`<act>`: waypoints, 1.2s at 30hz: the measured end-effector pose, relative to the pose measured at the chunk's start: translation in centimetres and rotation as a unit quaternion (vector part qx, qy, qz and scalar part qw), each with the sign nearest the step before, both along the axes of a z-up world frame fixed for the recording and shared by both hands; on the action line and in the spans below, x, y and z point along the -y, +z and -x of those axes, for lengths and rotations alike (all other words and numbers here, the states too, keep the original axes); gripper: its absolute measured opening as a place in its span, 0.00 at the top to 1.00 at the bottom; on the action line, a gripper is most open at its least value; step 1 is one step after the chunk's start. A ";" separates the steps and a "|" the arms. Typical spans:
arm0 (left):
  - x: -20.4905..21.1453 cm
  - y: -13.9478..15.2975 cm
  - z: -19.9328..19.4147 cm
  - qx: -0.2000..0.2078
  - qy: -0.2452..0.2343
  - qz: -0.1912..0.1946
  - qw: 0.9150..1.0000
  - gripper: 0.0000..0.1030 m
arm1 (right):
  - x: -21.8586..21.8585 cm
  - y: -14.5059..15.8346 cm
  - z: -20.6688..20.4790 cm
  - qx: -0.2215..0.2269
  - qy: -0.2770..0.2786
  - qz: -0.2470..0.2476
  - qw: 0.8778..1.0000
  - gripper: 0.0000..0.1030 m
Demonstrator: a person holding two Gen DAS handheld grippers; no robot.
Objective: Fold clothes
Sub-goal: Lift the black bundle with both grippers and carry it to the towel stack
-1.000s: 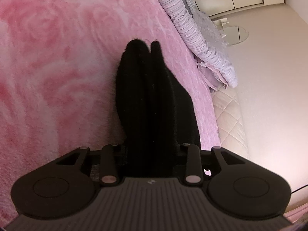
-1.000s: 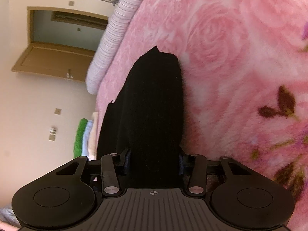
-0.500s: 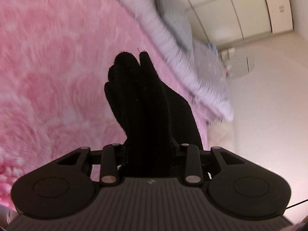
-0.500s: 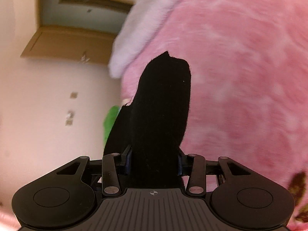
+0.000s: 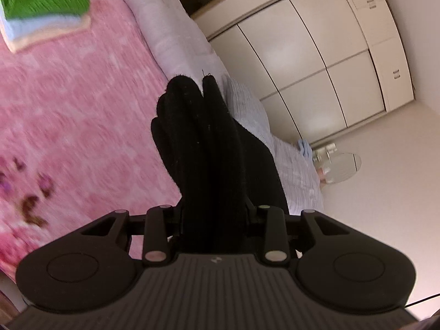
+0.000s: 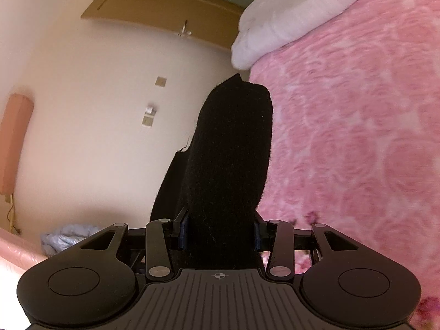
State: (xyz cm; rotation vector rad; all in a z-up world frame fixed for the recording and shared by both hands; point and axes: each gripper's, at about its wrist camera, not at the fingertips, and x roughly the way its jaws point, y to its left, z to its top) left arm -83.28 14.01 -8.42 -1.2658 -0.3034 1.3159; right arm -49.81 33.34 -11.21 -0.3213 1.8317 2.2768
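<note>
A black knitted garment (image 5: 220, 151) is bunched between the jaws of my left gripper (image 5: 200, 104) and drapes over its fingers, hiding them. It hangs above the pink rose-patterned blanket (image 5: 82, 115). In the right wrist view another part of the black garment (image 6: 228, 165) covers the fingers of my right gripper (image 6: 236, 101), which is shut on it, raised over the blanket (image 6: 357, 137) near the bed's edge. Neither view shows the other gripper.
A stack of folded clothes (image 5: 41, 2) with a green piece on top lies at the blanket's far end. A rolled pale duvet (image 5: 176, 35) runs along the bed. Beyond stand a cream wardrobe (image 5: 316, 55), a round glass table (image 5: 341, 167), a wooden door (image 6: 165, 8) and a white pillow (image 6: 302, 8).
Both grippers have risen well off the bed with the black garment held in them. The views have tilted up, so the wardrobe, the wall and the folded stack now show.
</note>
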 end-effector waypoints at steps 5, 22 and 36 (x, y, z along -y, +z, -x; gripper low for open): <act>-0.6 0.1 10.3 -0.002 -0.017 -0.002 1.000 0.71 | 0.8 -0.2 9.4 0.000 -0.012 -0.006 1.000 0.60; -11.3 0.5 46.7 -0.058 -0.128 0.025 0.990 0.71 | -1.6 -1.5 43.2 -0.007 -0.135 0.021 0.991 0.60; -16.5 -7.4 59.8 -0.095 -0.105 0.043 0.989 0.71 | -5.8 -8.6 57.3 0.035 -0.102 -0.005 0.994 0.60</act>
